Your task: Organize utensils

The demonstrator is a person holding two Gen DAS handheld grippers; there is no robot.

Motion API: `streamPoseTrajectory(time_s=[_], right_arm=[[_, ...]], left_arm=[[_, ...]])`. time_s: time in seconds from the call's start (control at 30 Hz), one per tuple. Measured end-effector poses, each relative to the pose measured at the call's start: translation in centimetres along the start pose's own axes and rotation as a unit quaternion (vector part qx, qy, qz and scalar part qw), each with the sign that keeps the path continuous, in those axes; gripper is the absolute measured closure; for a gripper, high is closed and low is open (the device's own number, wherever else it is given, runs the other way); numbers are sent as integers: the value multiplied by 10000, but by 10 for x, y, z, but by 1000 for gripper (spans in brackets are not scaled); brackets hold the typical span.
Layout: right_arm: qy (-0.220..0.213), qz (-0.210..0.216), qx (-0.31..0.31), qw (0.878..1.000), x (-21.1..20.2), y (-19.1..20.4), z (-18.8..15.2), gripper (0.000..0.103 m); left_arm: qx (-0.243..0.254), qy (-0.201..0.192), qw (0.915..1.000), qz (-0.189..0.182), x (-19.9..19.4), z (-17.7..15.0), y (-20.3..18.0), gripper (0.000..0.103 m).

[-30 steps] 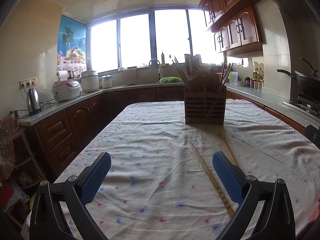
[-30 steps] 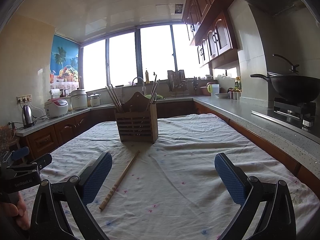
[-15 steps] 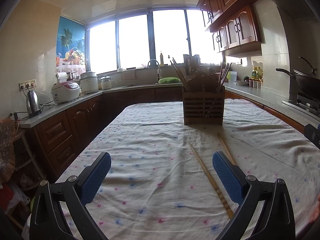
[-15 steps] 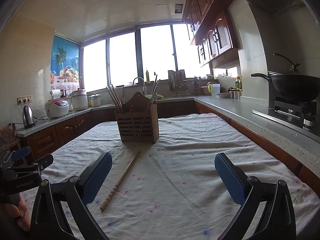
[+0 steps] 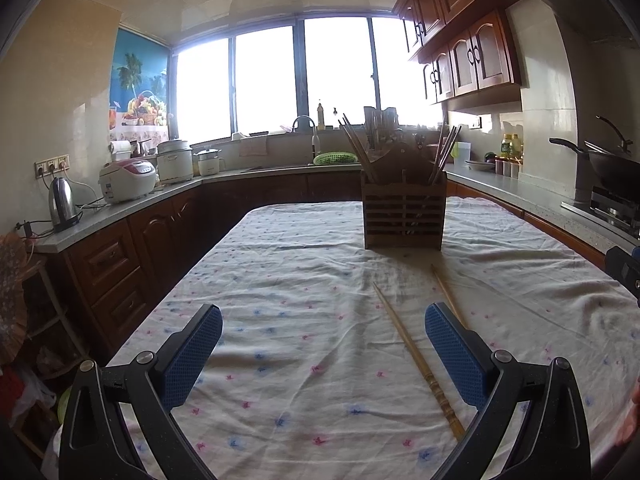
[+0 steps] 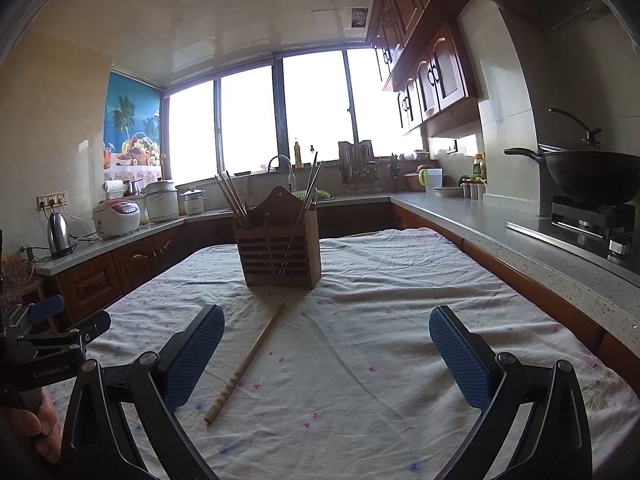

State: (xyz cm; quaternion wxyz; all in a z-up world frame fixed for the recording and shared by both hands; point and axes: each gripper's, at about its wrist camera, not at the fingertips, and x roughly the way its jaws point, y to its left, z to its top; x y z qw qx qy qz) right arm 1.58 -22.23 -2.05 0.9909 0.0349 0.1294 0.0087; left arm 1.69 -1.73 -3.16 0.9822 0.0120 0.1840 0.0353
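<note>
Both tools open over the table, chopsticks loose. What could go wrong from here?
1. The chopsticks lie flat on the wrinkled tablecloth; a pinch may catch cloth or roll them away.
2. In the left view one chopstick is partly hidden behind the left tool, so it could get missed.
3. The wooden holder already holds leaning chopsticks; insertion may jam or nudge it.

Blown-out window (image 5: 304, 80) backlights a dim, fisheye-warped kitchen.
</note>
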Motion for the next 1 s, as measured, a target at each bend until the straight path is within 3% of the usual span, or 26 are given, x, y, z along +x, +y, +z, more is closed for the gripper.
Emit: streamPoseTrajectory(time_s=[1.0], right_arm=[[309, 222, 119, 9992, 21, -3, 13, 0]], left_arm=[[-54, 296, 9995, -87, 8, 14, -11, 1]])
